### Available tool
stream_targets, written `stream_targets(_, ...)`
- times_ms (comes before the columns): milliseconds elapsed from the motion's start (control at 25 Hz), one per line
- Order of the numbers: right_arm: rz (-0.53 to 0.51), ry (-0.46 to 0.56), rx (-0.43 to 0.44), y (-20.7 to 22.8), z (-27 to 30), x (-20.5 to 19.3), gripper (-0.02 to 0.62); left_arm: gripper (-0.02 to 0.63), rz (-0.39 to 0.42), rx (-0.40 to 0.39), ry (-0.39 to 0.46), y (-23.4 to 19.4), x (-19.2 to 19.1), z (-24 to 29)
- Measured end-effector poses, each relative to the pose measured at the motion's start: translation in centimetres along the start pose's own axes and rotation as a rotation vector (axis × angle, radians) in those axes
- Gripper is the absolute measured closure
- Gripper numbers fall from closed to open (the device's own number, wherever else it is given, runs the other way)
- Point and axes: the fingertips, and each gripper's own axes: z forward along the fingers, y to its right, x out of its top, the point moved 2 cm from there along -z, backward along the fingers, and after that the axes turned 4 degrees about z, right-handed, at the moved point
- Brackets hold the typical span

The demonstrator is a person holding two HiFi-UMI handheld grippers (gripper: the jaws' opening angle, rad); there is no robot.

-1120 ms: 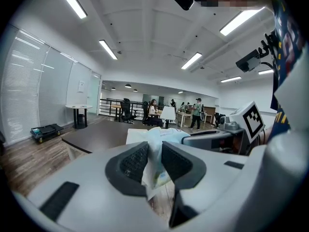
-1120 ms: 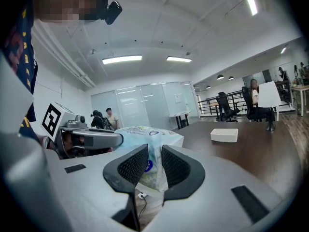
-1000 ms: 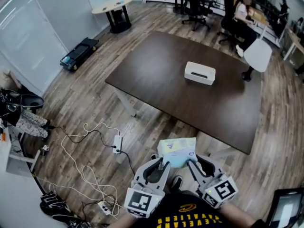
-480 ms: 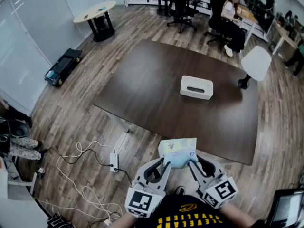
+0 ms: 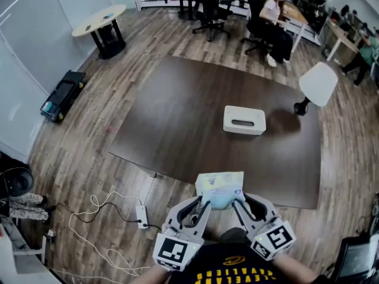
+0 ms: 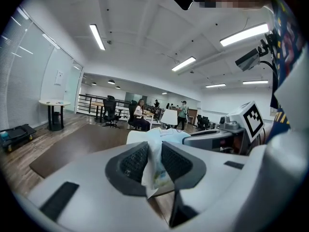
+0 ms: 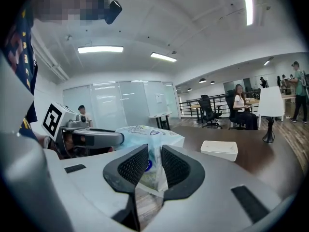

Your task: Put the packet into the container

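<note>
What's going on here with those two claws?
A person pinches a pale blue packet with two claws, the left claw on one edge, the right claw on the other. It is in the air by the near edge of the dark table. The white container sits on the table, packet not in it yet.

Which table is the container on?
The dark table straight ahead: the white container sits on its right half. The small round table at far left is pale and lacks it.

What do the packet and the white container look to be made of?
The packet: likely thin plastic film, slightly glossy, printed; its edges crease and fold. The container: probably rigid plastic, matte white; smooth rounded corners, slot on top.
</note>
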Motion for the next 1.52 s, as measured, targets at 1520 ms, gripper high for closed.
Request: stream_targets(1520, 0.014, 0.036, -0.095, 24.6, 10.2, 8.5, 0.499, 0.517, 0.079, -0.075, -0.065, -5.2, 6.9, 27.7)
